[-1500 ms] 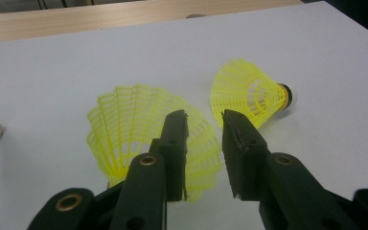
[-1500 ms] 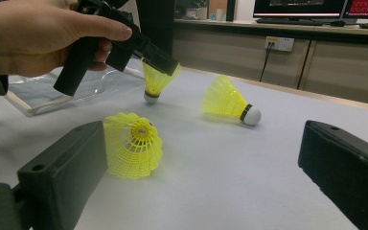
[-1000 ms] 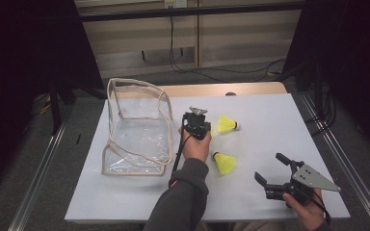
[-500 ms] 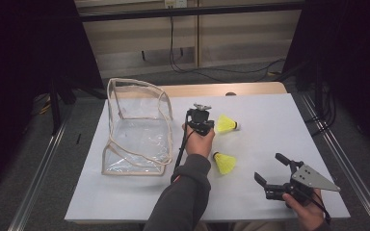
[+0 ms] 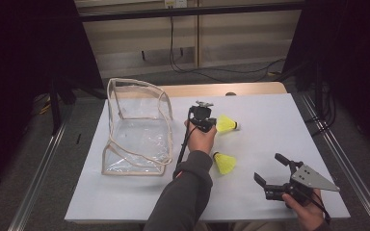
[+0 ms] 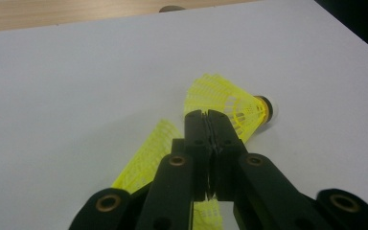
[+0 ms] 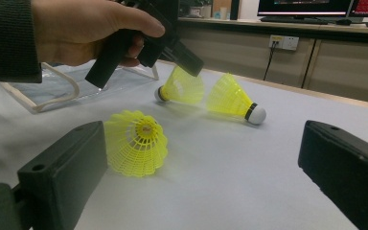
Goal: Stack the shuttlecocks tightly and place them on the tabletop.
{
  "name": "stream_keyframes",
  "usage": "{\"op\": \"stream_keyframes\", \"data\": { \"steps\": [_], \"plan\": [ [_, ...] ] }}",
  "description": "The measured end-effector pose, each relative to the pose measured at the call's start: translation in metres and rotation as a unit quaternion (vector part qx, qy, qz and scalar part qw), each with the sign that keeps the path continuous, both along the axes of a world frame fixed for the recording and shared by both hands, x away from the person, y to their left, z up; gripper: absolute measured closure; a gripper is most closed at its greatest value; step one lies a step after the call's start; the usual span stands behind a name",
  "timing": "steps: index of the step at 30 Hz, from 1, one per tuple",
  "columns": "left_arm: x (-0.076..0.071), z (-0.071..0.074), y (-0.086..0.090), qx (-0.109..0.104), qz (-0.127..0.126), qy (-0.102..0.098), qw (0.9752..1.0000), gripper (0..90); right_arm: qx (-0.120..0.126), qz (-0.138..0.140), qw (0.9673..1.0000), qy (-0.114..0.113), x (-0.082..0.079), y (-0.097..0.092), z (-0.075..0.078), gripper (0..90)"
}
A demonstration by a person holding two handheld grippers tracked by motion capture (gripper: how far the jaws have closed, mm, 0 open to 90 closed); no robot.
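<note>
high view: left gripper (image 5: 207,124) holds a yellow plastic shuttlecock (image 6: 146,158) beside the clear plastic pouch (image 5: 137,127), likely its destination. left gripper view: jaws pinch its skirt edge. right gripper view: right gripper (image 7: 206,177) waits, jaws wide and empty.

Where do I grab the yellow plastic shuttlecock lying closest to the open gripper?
Pinch the skirt rim of the yellow plastic shuttlecock, one jaw inside, one outside, coming from the side of the right gripper. It lies sideways, its wide open end facing that gripper.
</note>
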State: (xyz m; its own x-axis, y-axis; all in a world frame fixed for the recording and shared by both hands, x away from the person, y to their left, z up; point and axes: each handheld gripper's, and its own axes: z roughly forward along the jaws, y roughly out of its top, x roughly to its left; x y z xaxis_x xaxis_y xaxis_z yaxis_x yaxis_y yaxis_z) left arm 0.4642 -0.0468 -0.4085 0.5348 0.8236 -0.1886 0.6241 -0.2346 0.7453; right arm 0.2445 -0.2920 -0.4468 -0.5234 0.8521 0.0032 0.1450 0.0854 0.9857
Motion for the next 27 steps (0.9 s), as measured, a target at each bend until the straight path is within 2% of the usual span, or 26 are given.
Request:
{"op": "stream_keyframes", "data": {
  "steps": [17, 27],
  "plan": [
    [0.0054, -0.0016, 0.0025, -0.001, -0.007, 0.004, 1.0000, 87.6, -0.001, 0.002, 1.0000, 0.002, 0.0002, 0.0009, -0.0010, 2.3],
    [0.0073, -0.0029, 0.0053, 0.005, 0.002, 0.004, 1.0000, 87.6, 0.000, 0.003, 1.0000, 0.005, 0.0002, 0.0015, -0.0013, 2.3]
  ]
}}
